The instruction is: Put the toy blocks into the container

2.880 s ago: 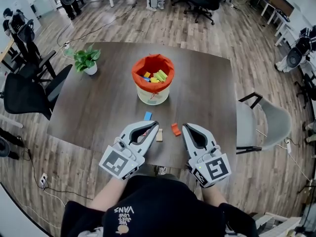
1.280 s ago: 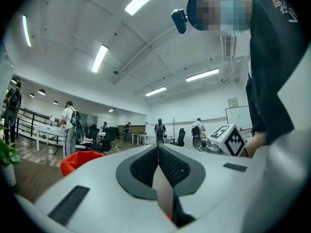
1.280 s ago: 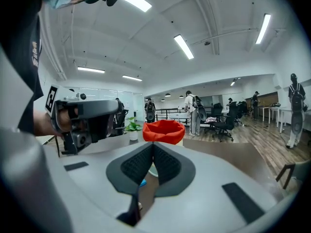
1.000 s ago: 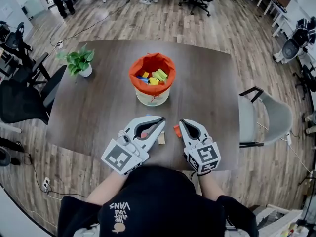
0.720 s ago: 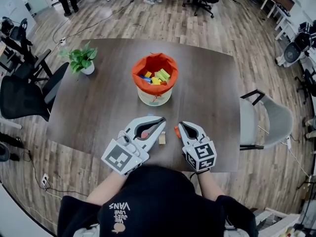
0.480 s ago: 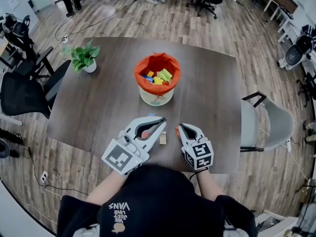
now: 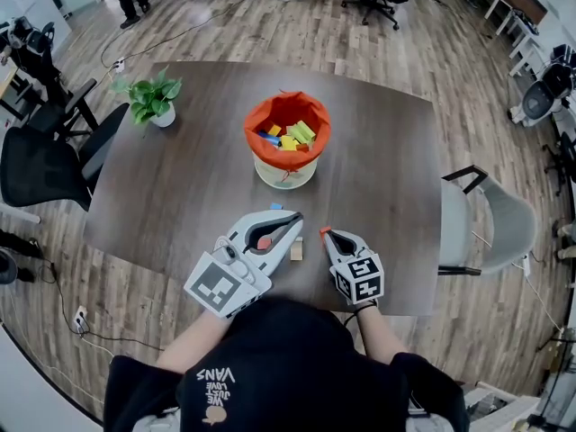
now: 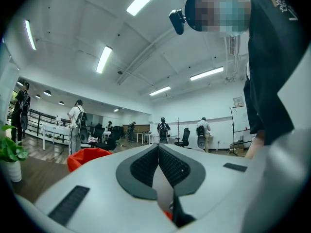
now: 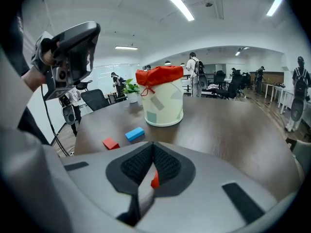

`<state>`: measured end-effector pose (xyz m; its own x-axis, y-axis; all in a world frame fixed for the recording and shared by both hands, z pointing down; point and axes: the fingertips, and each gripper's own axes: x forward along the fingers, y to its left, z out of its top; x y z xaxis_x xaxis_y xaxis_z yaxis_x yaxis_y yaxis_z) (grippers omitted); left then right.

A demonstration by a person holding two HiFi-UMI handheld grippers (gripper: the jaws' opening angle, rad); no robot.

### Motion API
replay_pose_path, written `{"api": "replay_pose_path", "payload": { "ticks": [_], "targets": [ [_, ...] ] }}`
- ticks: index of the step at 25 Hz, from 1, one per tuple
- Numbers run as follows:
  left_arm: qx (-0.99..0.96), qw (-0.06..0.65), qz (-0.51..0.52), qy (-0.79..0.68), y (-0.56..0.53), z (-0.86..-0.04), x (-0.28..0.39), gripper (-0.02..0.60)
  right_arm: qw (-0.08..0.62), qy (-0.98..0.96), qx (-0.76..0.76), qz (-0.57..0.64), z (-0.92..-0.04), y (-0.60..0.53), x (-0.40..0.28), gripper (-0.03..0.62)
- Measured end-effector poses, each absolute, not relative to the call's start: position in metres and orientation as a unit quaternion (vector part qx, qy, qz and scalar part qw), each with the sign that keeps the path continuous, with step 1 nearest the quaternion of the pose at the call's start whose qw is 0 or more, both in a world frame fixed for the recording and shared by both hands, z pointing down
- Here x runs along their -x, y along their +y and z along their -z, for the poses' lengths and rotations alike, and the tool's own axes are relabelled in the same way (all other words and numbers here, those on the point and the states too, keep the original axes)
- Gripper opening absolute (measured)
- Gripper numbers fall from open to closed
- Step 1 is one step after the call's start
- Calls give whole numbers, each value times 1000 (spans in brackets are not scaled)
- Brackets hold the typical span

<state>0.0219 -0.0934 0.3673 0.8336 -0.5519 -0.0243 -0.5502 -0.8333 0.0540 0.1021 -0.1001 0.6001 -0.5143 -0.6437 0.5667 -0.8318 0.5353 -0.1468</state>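
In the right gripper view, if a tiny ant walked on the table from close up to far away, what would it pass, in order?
red block → blue block → container → plant

The head camera is looking from above the person, steeply down, and is taking in the whole dark table (image 7: 180, 187) from well above. The left gripper view's camera is riding close behind the left gripper (image 7: 295, 220), sitting low and facing level across the room, so the jaws are filling the lower frame and the ceiling is filling the upper. The right gripper view's camera is riding close behind the right gripper (image 7: 324, 235) and is tilting down over the tabletop. All three views are sharing the red-lined container (image 7: 282, 138) and the potted plant (image 7: 149, 100). The right gripper view is also catching the left gripper at its upper left.
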Motion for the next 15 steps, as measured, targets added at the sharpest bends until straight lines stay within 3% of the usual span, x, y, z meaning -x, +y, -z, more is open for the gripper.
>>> {"api": "replay_pose_path", "payload": {
  "ticks": [13,14,15],
  "targets": [
    [-956,24,20,-293,-97,-371,-19,12,272,-834,-421,-231,-630,-93,-104,20],
    [-956,25,19,-293,-97,-371,-19,12,276,-832,-421,-234,-632,-93,-104,41],
    [-956,25,19,-292,-97,-371,-19,12,283,-829,-419,-239,-635,-92,-104,158]
  ]
}}
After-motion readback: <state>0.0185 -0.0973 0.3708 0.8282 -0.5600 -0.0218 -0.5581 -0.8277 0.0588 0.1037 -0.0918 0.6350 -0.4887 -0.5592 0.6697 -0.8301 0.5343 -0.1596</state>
